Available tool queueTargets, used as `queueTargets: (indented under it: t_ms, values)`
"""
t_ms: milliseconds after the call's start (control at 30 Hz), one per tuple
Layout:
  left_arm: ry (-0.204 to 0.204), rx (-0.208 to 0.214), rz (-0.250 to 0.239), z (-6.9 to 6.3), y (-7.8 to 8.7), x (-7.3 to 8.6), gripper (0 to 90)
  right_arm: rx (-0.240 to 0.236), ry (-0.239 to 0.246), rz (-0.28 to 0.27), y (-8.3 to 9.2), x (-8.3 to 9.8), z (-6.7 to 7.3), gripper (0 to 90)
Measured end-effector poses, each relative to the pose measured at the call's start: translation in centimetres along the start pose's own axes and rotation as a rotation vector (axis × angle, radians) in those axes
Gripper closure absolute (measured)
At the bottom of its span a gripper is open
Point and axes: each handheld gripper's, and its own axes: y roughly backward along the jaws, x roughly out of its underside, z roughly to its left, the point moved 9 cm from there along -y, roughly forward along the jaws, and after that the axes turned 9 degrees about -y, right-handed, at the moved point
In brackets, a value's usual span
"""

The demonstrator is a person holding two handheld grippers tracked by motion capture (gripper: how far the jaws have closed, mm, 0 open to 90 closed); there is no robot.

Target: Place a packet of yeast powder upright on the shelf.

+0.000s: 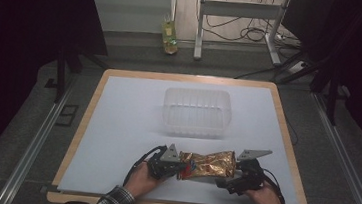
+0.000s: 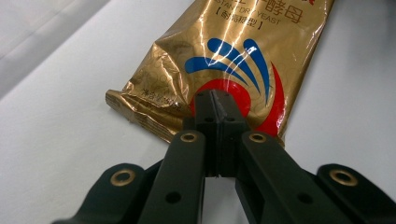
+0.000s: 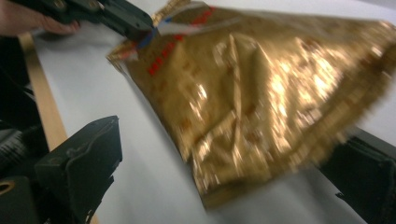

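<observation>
Gold foil bag (image 1: 208, 165) of dry yeast sits between the two grippers near the front edge of the table (image 1: 126, 127), and it looks lifted or at least partly raised off the white surface. The left gripper (image 2: 215, 100) has its jaws pressed together on the bag's sealed end, right over the red and blue logo; no gap shows between them. The right gripper (image 3: 224, 158) stands differently: its jaws are spread wide, one on each side of the other end of the bag, and neither seems to press the foil, though that picture is blurred, so light contact cannot be ruled out. In the high view the left gripper (image 1: 167, 167) and right gripper (image 1: 235, 180) face each other with the bag stretched between them.

Beyond the jaws, farther up the table, stands a clear plastic tub (image 1: 196, 112), and nothing can be seen inside it. My reading is that the bag is meant for that tub, so the work is at an early stage: the bag is picked up at one end, the second grip is not yet made, and the carry and the drop into the tub are still to do. With only one end pinched, the limp bag may sag or swing.
</observation>
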Motion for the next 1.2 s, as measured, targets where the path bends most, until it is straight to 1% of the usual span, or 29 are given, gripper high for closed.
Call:
queueTargets:
  t_ms: [33, 67, 100, 167, 267, 333, 367, 433, 467, 500, 600, 633, 667, 700, 733, 767, 800, 833, 867, 900, 933, 1000, 1033, 1067, 1100, 1133, 1167, 1200]
  values:
    - [-0.018, -0.001, 0.018, 0.1, 0.1, 0.2, 89.6, -0.018, -0.006, 0.001, -0.3, -0.4, 0.3, 3.5]
    - [-0.018, -0.001, 0.018, 0.1, 0.1, 0.2, 89.6, -0.018, -0.006, 0.001, -0.3, -0.4, 0.3, 3.5]
    - [-0.024, -0.004, 0.018, 0.1, 0.1, 0.1, 89.6, -0.029, -0.012, -0.003, -0.4, -0.9, 0.5, 3.7]
    - [-0.024, -0.003, 0.019, 0.1, 0.1, 0.1, 89.6, -0.041, -0.025, -0.012, -0.4, -1.4, 0.7, 4.1]
    - [-0.024, -0.003, 0.019, 0.1, 0.1, 0.1, 89.6, -0.075, -0.049, -0.029, -0.4, -2.1, 0.9, 5.0]
    - [-0.026, -0.002, 0.019, 0.1, 0.1, 0.1, 89.5, -0.079, -0.055, -0.031, -0.4, -2.3, 1.0, 5.2]
    - [-0.026, -0.002, 0.019, 0.1, 0.1, 0.1, 89.4, -0.092, -0.071, -0.038, -0.3, -2.8, 1.2, 5.8]
    - [-0.025, -0.001, 0.019, 0.2, 0.1, 0.2, 89.3, -0.094, -0.078, -0.043, -0.4, -3.0, 1.3, 5.9]
    - [0.001, -0.002, -0.002, 0.0, 0.0, 0.0, 88.9, -0.095, -0.093, -0.047, -0.4, -3.2, 1.4, 6.1]
    - [-0.018, 0.001, 0.015, 0.2, 0.1, 0.1, 88.6, -0.082, -0.097, -0.042, -0.6, -3.5, 1.5, 6.2]
    - [-0.018, -0.001, 0.015, 0.2, 0.1, 0.1, 88.3, -0.073, -0.099, -0.033, -0.8, -3.7, 1.7, 6.2]
    - [-0.018, -0.001, 0.015, 0.2, 0.1, 0.1, 88.3, -0.069, -0.108, -0.028, -0.9, -3.8, 1.7, 6.2]
    - [-0.017, -0.001, 0.014, 0.2, 0.1, 0.1, 88.1, -0.080, -0.130, -0.022, -1.0, -4.0, 1.8, 7.8]
    - [-0.019, -0.002, 0.014, 0.2, 0.1, 0.1, 88.1, -0.080, -0.130, -0.022, -1.0, -4.0, 1.8, 7.8]
    - [-0.005, -0.007, 0.000, 0.1, 0.0, 0.0, 87.9, -0.058, -0.135, -0.015, -1.0, -4.1, 1.6, 13.8]
    - [-0.004, -0.008, -0.001, 0.1, 0.0, 0.0, 87.7, -0.056, -0.146, -0.014, -0.9, -4.2, 1.5, 17.8]
    - [-0.004, -0.008, -0.001, 0.1, 0.0, 0.0, 87.5, -0.056, -0.146, -0.014, -0.9, -4.2, 1.5, 17.8]
    - [-0.018, -0.003, 0.014, 0.2, 0.1, 0.1, 87.5, -0.053, -0.158, -0.017, -0.8, -4.3, 1.4, 22.1]
    - [-0.014, -0.001, 0.011, 0.2, 0.1, 0.1, 87.4, -0.060, -0.182, -0.022, -0.7, -4.4, 1.3, 26.5]
    - [-0.011, 0.001, 0.010, 0.2, 0.1, 0.1, 86.7, -0.080, -0.214, -0.038, -0.3, -4.7, 1.1, 37.6]
    - [-0.011, 0.001, 0.010, 0.2, 0.1, 0.1, 86.5, -0.080, -0.214, -0.038, -0.3, -4.7, 1.1, 37.6]
    - [-0.014, -0.004, 0.010, 0.3, 0.1, 0.1, 86.2, -0.097, -0.242, -0.049, 0.0, -4.8, 1.0, 45.3]
    - [-0.017, -0.011, 0.011, 0.2, 0.1, 0.1, 85.6, -0.111, -0.265, -0.057, 0.1, -4.9, 0.9, 51.1]
    - [-0.017, -0.011, 0.011, 0.2, 0.1, 0.1, 85.0, -0.111, -0.265, -0.057, 0.1, -4.9, 0.9, 51.1]
    - [-0.018, -0.017, 0.010, 0.2, 0.1, 0.1, 84.1, -0.126, -0.287, -0.067, 0.3, -5.0, 0.9, 57.7]
    - [-0.023, -0.026, 0.013, 0.2, 0.2, 0.1, 84.1, -0.126, -0.287, -0.067, 0.3, -5.0, 0.9, 57.7]
    - [-0.027, -0.045, 0.012, 0.3, 0.2, 0.1, 80.8, -0.159, -0.315, -0.079, 0.5, -5.3, 1.1, 62.6]
    - [-0.027, -0.045, 0.012, 0.3, 0.2, 0.1, 79.8, -0.159, -0.315, -0.079, 0.5, -5.3, 1.1, 62.6]
